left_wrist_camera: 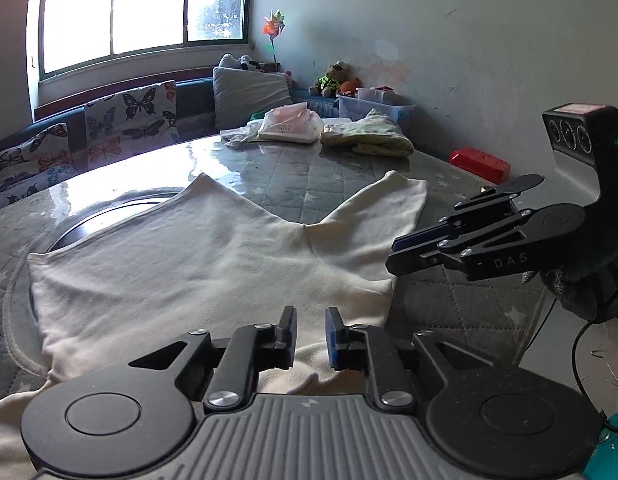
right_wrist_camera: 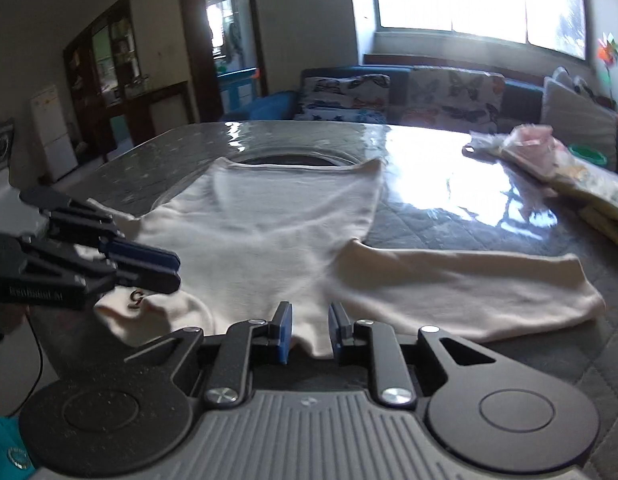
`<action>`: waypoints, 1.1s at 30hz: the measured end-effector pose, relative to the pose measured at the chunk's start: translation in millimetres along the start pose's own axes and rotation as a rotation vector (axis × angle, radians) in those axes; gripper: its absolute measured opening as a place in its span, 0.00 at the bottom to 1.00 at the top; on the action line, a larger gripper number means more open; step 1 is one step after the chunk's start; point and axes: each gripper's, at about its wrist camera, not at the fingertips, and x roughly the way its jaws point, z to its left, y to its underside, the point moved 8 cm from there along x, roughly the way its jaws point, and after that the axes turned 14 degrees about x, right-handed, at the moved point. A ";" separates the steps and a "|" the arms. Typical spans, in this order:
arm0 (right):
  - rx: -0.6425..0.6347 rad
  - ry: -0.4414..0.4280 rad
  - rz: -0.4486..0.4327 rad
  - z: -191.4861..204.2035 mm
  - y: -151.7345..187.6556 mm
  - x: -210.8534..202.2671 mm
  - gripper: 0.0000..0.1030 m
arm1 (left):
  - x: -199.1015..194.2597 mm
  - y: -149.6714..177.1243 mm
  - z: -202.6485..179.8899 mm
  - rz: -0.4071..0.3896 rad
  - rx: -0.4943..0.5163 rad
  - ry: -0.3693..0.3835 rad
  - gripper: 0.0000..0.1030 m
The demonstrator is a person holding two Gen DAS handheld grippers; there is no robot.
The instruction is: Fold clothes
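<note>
1. Lying spread flat on the glossy quilted surface (left_wrist_camera: 269,176) is a cream garment (left_wrist_camera: 197,256), its two legs fanned apart.
2. The left gripper (left_wrist_camera: 311,334) hovers at the garment's near edge, jaws slightly parted, grasping nothing.
3. The right gripper (right_wrist_camera: 309,330) sits likewise released at that near edge.
4. Folded clothes (left_wrist_camera: 367,138) rest at the surface's far side.

Shirt lying on the bench

The shirt (left_wrist_camera: 197,264) is lying spread on the bench (left_wrist_camera: 269,176), folded clothes (left_wrist_camera: 367,136) sitting behind it, cushions (left_wrist_camera: 129,116) lining the sofa beyond.
</note>
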 end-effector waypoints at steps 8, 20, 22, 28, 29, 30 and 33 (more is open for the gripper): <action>-0.042 0.042 0.027 -4.8 13.2 19.9 0.36 | 18.5 18.2 -21.8 0.062 0.015 0.058 0.19; 0.064 0.116 0.004 -45.3 -2.4 14.5 0.47 | 23.9 -11.4 -16.8 0.050 -0.046 0.065 0.29; 0.073 0.144 0.011 -53.5 -3.5 18.9 0.47 | 32.2 -13.8 -17.2 0.064 -0.060 0.064 0.29; 0.093 0.196 0.003 -70.7 -11.2 22.6 0.50 | 50.9 -8.5 -22.5 0.110 -0.116 0.109 0.34; 0.094 0.203 -0.004 -72.2 -13.2 21.9 0.52 | 51.0 -7.9 -23.4 0.109 -0.116 0.109 0.35; 0.092 0.210 -0.011 -74.1 -15.1 21.4 0.53 | 50.4 -7.8 -24.2 0.106 -0.116 0.110 0.37; 0.103 0.232 -0.023 -83.2 -18.5 22.7 0.54 | 48.9 -8.2 -26.3 0.106 -0.117 0.112 0.39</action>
